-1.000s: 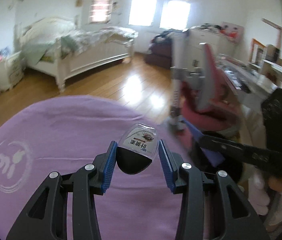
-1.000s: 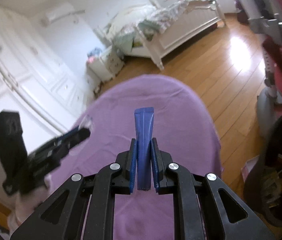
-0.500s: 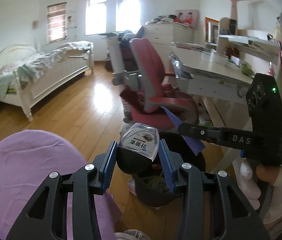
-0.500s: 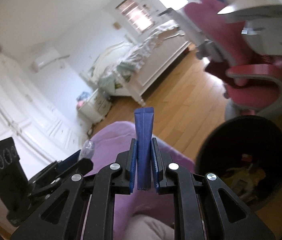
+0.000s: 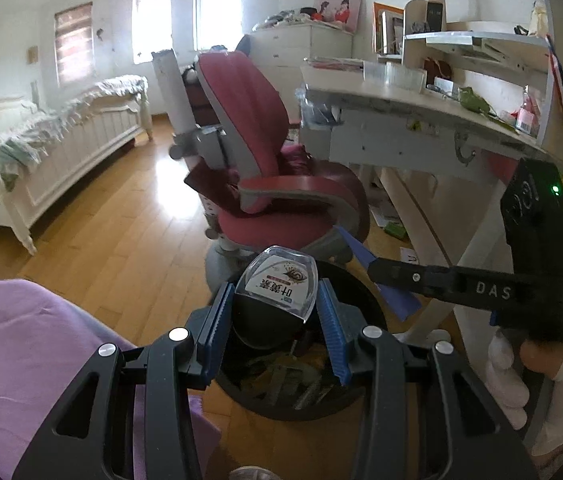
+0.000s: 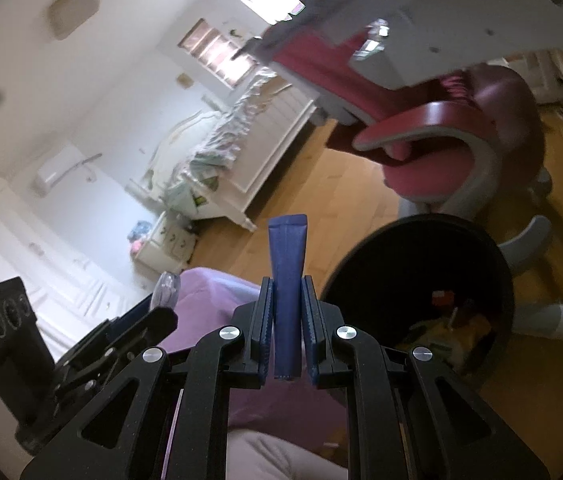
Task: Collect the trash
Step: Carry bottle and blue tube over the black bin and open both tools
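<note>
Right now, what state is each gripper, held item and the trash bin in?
Left gripper: shut on the clear labelled container.
Right gripper: shut on the blue tube, tube upright.
Black trash bin: open-topped, partly filled with trash, standing on the wood floor.

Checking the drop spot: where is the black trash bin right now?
The black trash bin stands on the wooden floor beside the pink chair, directly below the left hand-held gripper.

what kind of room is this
Most likely a child's bedroom that doubles as a study. A white bed stands by the windows, a pink desk chair sits at a cluttered study desk with shelves, and the floor is wood.
</note>
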`<state>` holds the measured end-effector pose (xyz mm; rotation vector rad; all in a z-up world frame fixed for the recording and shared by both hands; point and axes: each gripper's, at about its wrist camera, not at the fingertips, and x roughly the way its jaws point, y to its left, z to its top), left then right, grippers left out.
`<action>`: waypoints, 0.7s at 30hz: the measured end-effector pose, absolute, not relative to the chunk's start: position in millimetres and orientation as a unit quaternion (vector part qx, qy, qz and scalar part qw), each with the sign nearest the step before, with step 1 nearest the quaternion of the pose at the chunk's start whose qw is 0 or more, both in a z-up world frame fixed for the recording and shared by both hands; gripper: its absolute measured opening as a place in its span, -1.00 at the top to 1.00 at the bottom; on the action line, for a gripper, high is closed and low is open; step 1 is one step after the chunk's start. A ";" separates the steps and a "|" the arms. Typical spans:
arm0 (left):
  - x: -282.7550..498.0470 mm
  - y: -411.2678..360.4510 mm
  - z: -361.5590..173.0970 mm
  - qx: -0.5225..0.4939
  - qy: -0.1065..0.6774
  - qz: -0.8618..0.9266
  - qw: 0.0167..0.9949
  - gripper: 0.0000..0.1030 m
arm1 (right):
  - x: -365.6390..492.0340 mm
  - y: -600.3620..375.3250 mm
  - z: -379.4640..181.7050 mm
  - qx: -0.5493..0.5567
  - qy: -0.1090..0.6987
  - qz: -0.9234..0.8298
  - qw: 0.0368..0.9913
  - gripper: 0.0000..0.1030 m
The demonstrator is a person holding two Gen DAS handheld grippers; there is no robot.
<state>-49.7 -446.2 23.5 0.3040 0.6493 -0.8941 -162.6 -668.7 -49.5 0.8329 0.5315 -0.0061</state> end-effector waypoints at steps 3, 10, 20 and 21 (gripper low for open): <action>-38.8 -456.0 0.6 0.138 0.331 -0.426 0.831 0.19 | -159.0 -674.4 -64.7 0.403 0.266 -0.017 0.876 0.71; -19.8 -469.7 -33.8 0.122 0.375 -0.430 0.812 0.19 | -152.6 -685.6 -97.3 0.417 0.288 -0.041 0.861 0.71; -6.6 -491.1 -47.9 0.096 0.404 -0.454 0.789 -0.11 | -147.4 -700.5 -113.4 0.432 0.299 -0.075 0.847 0.54; -6.4 -488.9 -45.9 0.090 0.403 -0.455 0.789 -0.30 | -148.6 -702.7 -114.5 0.439 0.299 -0.080 0.843 0.32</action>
